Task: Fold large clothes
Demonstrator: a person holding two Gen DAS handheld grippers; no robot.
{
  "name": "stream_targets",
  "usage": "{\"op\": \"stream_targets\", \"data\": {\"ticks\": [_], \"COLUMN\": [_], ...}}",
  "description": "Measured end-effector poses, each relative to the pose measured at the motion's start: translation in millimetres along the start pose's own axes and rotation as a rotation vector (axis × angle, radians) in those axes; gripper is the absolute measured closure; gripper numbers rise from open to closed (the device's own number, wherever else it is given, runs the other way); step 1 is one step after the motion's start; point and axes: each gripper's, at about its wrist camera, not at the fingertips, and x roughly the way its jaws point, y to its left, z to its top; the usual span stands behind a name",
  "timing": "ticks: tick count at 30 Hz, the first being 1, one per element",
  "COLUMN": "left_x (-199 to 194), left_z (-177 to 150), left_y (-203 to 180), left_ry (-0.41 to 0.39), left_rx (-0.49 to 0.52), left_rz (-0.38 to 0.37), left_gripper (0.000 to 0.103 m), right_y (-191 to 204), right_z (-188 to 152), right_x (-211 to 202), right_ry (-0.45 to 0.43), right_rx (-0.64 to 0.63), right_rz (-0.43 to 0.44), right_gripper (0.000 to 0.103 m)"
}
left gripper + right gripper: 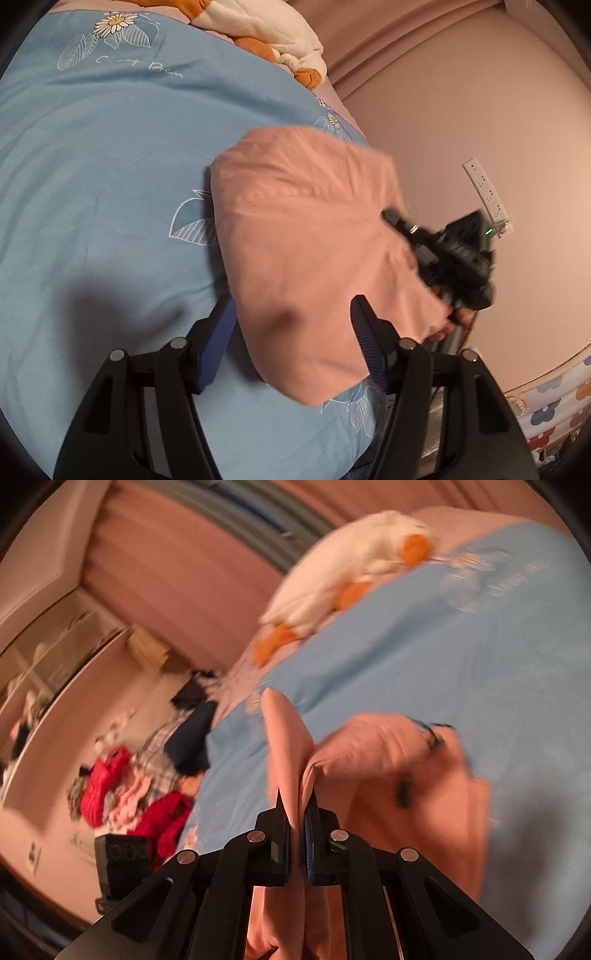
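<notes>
A large pink garment (306, 236) lies bunched on the blue flowered bedspread (103, 155). My left gripper (294, 300) stands open low over the bed, its blue pads on either side of the garment's near end and not pressing it. In the right wrist view, my right gripper (296, 794) is shut on an upright fold of the pink garment (388, 768), lifted off the bedspread (461, 657). The left wrist view shows that right gripper (399, 221) at the garment's right edge, with a hand (456, 319) holding it.
A white and orange plush toy (351, 576) lies at the head of the bed. Beside the bed, the floor holds a pile of red and checked clothes (147, 797) and a black device (122, 864). A power strip (487, 195) lies on the pale floor by the bed.
</notes>
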Motion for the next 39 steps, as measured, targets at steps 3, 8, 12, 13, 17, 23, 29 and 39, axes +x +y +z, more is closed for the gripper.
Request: {"op": "stream_targets", "data": {"ticks": [3,8,12,13,17,23,29,39], "left_x": [11,18,34,41,75,98,102,104], "left_z": [3,4,14,15,19,14,15,14], "left_y": [-2,-8,-26,-31,-31,-21,-15,-20], "left_ry": [0.022,0.030,0.011,0.017,0.086,0.127,0.144,0.151], "left_rx": [0.013,0.021,0.057,0.070,0.093,0.113,0.121,0.135], "left_rz": [0.017,0.015,-0.023,-0.026,0.020,0.059,0.061,0.083], "left_gripper": [0.039,0.039,0.047,0.059,0.081,0.083,0.083,0.083], "right_y": [-41,-80,-74,-71,-58,-18,-14,-27], "right_z": [-12,-34,-32,-30,-22,-6,10,8], "right_x": [5,27,32,30,12,-21,37,55], "right_ry": [0.012,0.083,0.106,0.105,0.065,-0.107,0.045,0.130], "right_rx": [0.105,0.202,0.167,0.158,0.107,-0.065,-0.112,-0.067], "right_rz": [-0.055,-0.072,-0.094,-0.097,-0.185,-0.218,-0.228,-0.329], "right_gripper": [0.095,0.095,0.095,0.095,0.085,0.075,0.075,0.079]}}
